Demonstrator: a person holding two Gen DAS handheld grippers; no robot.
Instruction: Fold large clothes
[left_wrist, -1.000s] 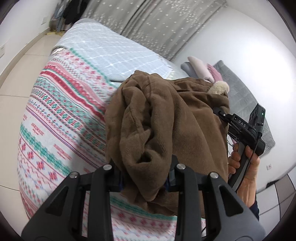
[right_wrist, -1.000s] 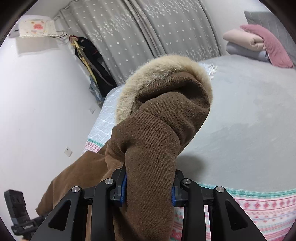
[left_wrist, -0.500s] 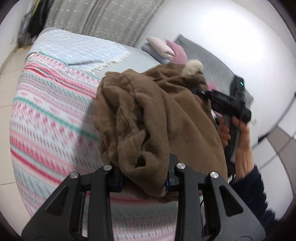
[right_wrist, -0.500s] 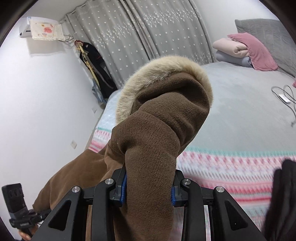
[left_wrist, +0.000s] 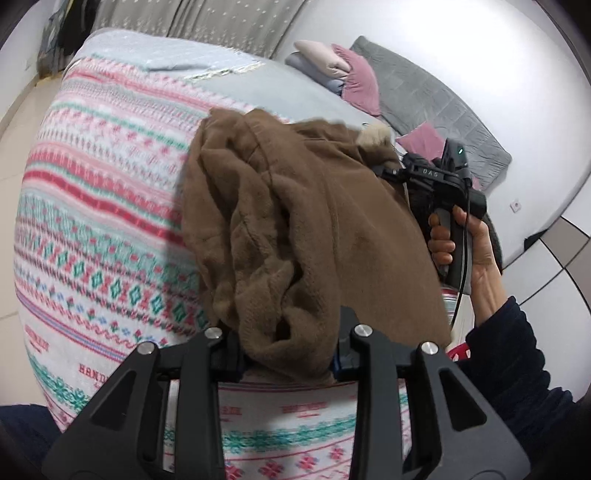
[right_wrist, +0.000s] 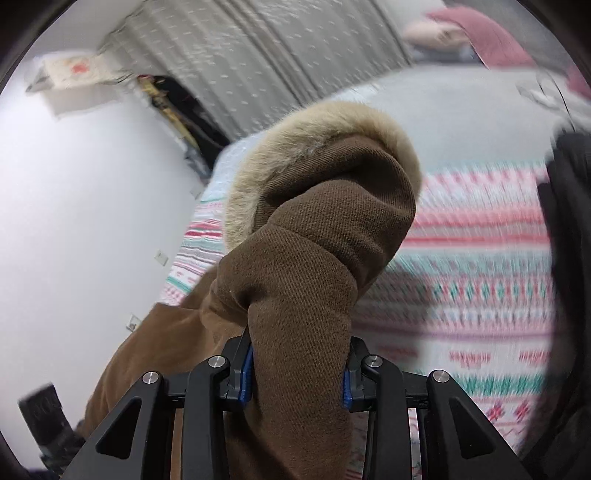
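Observation:
A large brown coat (left_wrist: 295, 229) with a beige fur trim (right_wrist: 317, 122) hangs between my two grippers above the bed. My left gripper (left_wrist: 290, 356) is shut on a bunched fleecy part of the coat. My right gripper (right_wrist: 297, 373) is shut on the corduroy part by the fur-trimmed hood; it also shows in the left wrist view (left_wrist: 443, 184), held in a hand at the coat's far right end. The fingertips of both grippers are hidden in the cloth.
A bed with a pink, green and white patterned blanket (left_wrist: 96, 206) lies under the coat. A grey sheet (right_wrist: 461, 110), folded pink and grey bedding (left_wrist: 332, 70) and grey curtains (right_wrist: 280, 55) lie beyond. A dark garment (right_wrist: 569, 229) is at the right edge.
Both grippers have swung with the coat over the patterned blanket; the bed now fills more of both views. Both grips on the coat are unchanged. The right wrist view is blurred by motion.

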